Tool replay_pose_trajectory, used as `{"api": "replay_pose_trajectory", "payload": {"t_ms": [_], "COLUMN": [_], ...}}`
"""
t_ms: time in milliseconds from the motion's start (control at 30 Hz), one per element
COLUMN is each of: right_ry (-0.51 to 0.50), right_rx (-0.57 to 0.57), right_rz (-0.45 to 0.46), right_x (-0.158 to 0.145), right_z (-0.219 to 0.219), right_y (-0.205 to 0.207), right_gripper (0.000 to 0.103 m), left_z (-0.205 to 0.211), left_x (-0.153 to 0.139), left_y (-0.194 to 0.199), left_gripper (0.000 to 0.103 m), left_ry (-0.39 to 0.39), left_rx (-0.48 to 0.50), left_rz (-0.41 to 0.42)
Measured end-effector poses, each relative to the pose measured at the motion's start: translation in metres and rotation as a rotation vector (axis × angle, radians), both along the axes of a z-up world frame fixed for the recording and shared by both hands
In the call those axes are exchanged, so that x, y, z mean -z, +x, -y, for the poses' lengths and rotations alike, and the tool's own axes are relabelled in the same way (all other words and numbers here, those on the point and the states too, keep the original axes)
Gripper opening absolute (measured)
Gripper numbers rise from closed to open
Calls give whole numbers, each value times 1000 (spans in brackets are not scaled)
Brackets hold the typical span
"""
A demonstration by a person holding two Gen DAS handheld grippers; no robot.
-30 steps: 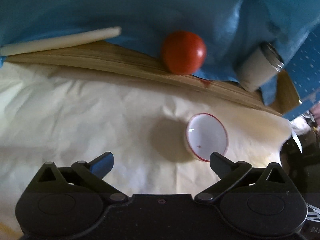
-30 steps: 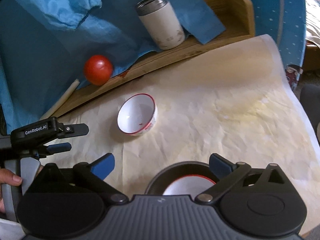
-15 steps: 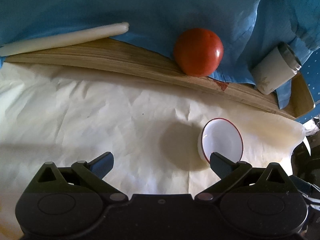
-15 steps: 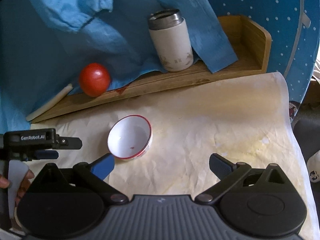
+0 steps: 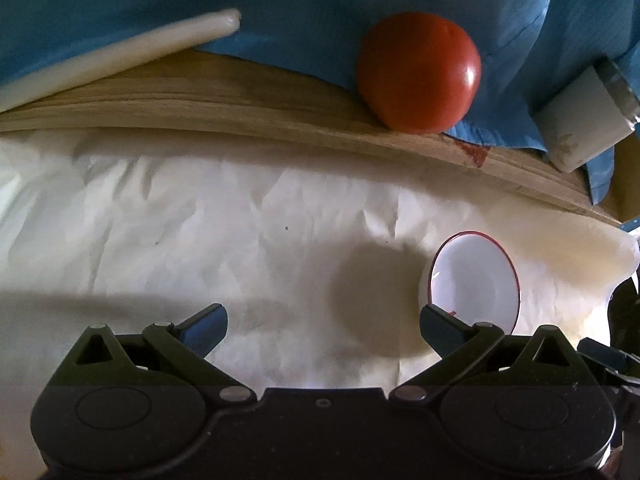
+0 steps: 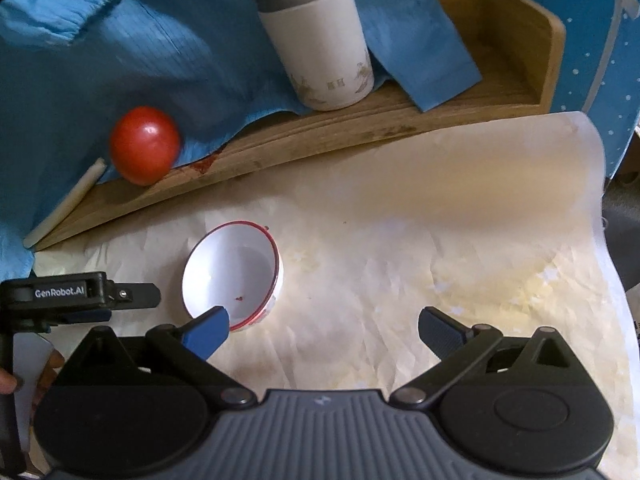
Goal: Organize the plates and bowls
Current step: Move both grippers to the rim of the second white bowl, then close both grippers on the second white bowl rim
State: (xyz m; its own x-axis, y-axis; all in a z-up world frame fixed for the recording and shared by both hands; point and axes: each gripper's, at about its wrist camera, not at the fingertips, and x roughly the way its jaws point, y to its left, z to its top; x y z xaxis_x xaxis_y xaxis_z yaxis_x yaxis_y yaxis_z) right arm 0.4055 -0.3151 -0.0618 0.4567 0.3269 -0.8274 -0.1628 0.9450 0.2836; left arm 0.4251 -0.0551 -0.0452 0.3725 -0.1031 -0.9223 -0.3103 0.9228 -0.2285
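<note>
A small white bowl with a red rim (image 6: 234, 276) sits on the crumpled cream paper, a tiny red speck inside it. My right gripper (image 6: 324, 330) is open just in front of it, its left blue fingertip overlapping the bowl's near rim. In the left wrist view the same bowl (image 5: 474, 280) lies to the right, behind the right fingertip of my open left gripper (image 5: 322, 328), which holds nothing. The left gripper's body (image 6: 80, 296) shows at the left edge of the right wrist view, held by a hand.
A wooden tray (image 6: 500, 92) runs along the back, draped with blue cloth (image 6: 100, 64). On it stand a red tomato (image 6: 145, 145), a white tumbler (image 6: 320, 40) and a pale stick (image 5: 120, 56). The cream paper (image 6: 440, 240) ends at the right.
The right gripper has moved forward and left toward the white bowl; the dark bowl under it one second ago is out of view. The left gripper has closed in on the tray.
</note>
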Motion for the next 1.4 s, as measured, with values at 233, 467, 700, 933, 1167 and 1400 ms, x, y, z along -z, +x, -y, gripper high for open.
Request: {"api": "replay_pose_trajectory", "payload": {"t_ms": [233, 467, 700, 933, 1167, 1400], "right_ry": [-31, -64, -37, -8, 34, 57], "right_rx": [4, 13, 4, -17, -54, -80], "right_rz": [-53, -84, -104, -146, -152, -166], "right_x": [6, 14, 18, 25, 23, 20], "right_z": [-6, -11, -14, -19, -29, -33], "right_y": [20, 33, 38, 44, 46, 47], "right_gripper": [103, 103, 99, 73, 44, 21], "left_z": [2, 10, 24, 34, 36, 43], "left_x": [7, 10, 8, 5, 5, 11], "left_y": [13, 22, 26, 24, 24, 24], "left_gripper": [102, 102, 102, 81, 45, 23], "left_ry": [-2, -4, 3, 18, -59, -135], "left_rx": [34, 86, 159, 230, 243, 223], "left_rz": [-14, -10, 19, 77, 88, 90]}}
